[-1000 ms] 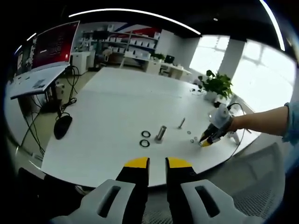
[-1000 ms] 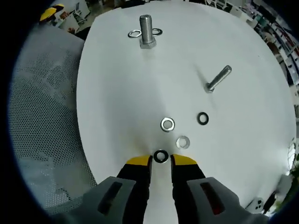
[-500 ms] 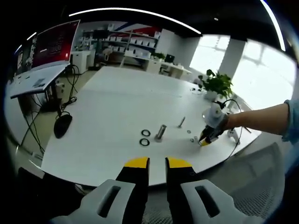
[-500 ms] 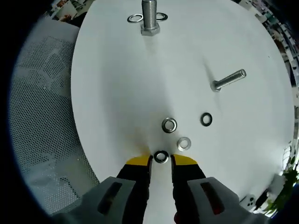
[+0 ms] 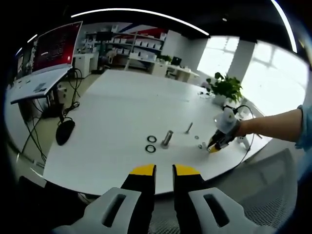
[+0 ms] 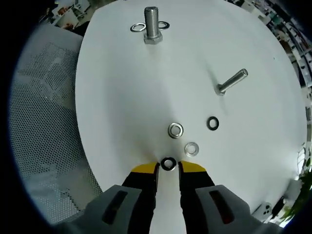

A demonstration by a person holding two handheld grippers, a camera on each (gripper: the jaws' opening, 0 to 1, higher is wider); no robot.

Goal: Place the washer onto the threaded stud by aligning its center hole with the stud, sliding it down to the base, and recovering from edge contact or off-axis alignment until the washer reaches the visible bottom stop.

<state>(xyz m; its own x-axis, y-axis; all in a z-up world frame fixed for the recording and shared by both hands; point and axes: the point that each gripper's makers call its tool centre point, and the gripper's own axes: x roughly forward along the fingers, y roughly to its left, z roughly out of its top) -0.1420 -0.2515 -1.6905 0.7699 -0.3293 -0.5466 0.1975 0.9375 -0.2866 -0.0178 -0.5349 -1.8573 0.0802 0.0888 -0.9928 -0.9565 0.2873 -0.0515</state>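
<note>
In the right gripper view, the right gripper (image 6: 168, 167) sits low over the near edge of the white worktop (image 6: 122, 97), its yellow-tipped jaws parted, with a dark washer (image 6: 168, 163) lying flat between the tips and seemingly not yet pinched. Over the last second little has changed: the view rolled slightly and back, while the washer kept its place between the jaws, so the pick looks lined up but not made. Just beyond lie a pale washer (image 6: 191, 148), a silver washer (image 6: 175, 130) and another dark one (image 6: 212, 123), then a loose bolt (image 6: 232, 81) on its side. Toward the far edge stands the upright threaded stud (image 6: 151, 25), a washer at each side of its base. In the left gripper view, the left gripper (image 5: 164, 171) hangs off the worktop's near edge, open and empty.
</note>
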